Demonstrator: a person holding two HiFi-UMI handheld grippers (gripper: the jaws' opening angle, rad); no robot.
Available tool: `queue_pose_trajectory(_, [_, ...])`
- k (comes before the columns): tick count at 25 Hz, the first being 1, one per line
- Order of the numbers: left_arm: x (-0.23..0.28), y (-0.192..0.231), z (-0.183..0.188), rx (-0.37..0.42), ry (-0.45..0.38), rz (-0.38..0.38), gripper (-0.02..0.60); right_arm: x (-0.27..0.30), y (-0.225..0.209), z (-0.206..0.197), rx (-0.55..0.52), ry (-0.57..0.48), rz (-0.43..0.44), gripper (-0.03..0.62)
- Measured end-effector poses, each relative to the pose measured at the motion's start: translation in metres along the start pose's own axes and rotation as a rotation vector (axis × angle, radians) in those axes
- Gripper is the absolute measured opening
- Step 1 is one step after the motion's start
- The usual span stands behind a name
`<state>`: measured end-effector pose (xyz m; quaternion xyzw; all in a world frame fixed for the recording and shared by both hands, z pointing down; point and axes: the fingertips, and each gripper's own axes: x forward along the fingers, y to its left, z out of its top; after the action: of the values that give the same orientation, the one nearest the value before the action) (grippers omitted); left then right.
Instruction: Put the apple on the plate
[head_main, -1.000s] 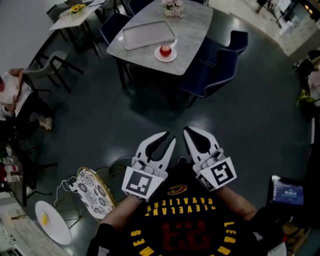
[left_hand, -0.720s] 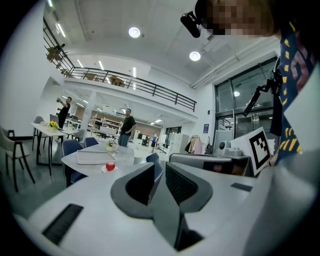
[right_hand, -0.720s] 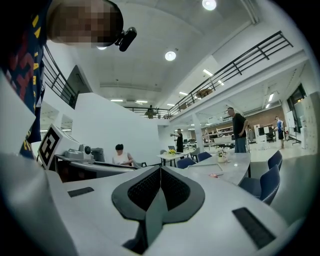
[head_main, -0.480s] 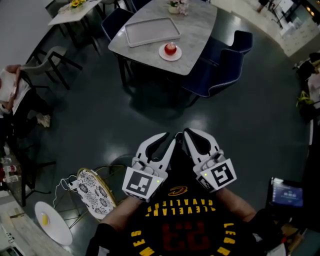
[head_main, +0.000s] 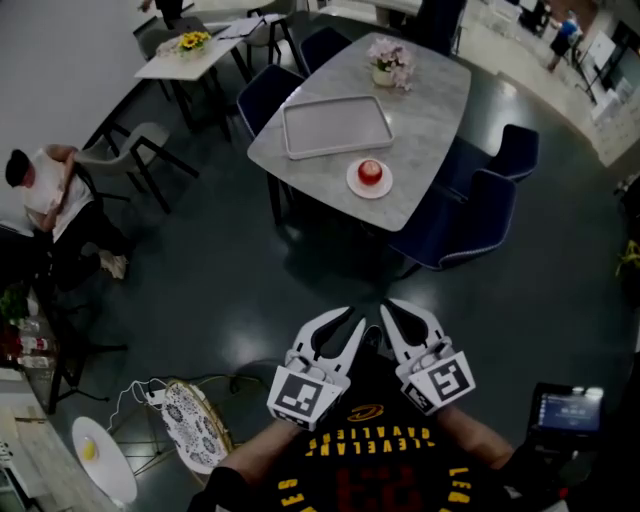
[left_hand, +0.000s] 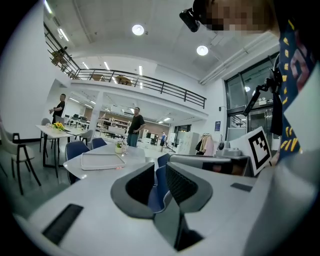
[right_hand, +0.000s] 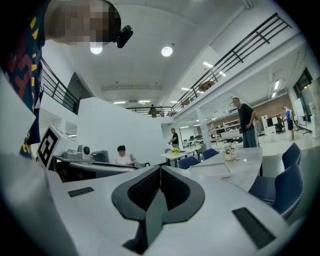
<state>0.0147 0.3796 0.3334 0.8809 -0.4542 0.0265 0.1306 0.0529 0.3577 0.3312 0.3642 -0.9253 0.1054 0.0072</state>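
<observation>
A red apple (head_main: 370, 171) sits on a small white plate (head_main: 354, 184) near the front edge of a grey table (head_main: 430, 110), far ahead of me across the floor. Both grippers are held close to my chest, side by side, well short of the table. My left gripper (head_main: 352, 322) has its jaws a narrow slit apart with nothing between them; in the left gripper view (left_hand: 160, 167) a blue chair shows through the gap. My right gripper (head_main: 390, 308) is shut and empty, its pads meeting in a line (right_hand: 160, 170).
A grey tray (head_main: 335, 125) and a flower pot (head_main: 388, 62) share the table. Blue chairs (head_main: 470, 215) stand around it, two on the near right side. A person sits at the far left (head_main: 55, 190). A patterned chair (head_main: 190, 420) and a small white table (head_main: 105, 462) are at my lower left.
In the head view the table with the apple has shifted lower and to the right and looks nearer. Both grippers sit lower in the frame, still together at my chest.
</observation>
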Motion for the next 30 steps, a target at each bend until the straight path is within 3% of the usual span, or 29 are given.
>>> queue_pose_trajectory(9, [0.07,0.032,0.023,-0.025,-0.004,0.117,0.072,0.043,-0.071,0.016,0.055,0.019,0.096,0.006])
queue_pose_trajectory(15, [0.099,0.042,0.026,-0.016,0.004,0.145,0.072,0.059,-0.105,0.013,0.092,0.02,0.114,0.006])
queue_pose_trajectory(23, [0.124,0.07,0.026,-0.042,0.02,0.158,0.072,0.086,-0.134,-0.002,0.159,0.036,0.097,0.006])
queue_pose_trajectory(30, [0.147,0.12,0.029,-0.053,0.02,0.104,0.072,0.127,-0.16,0.001,0.173,0.028,0.011,0.006])
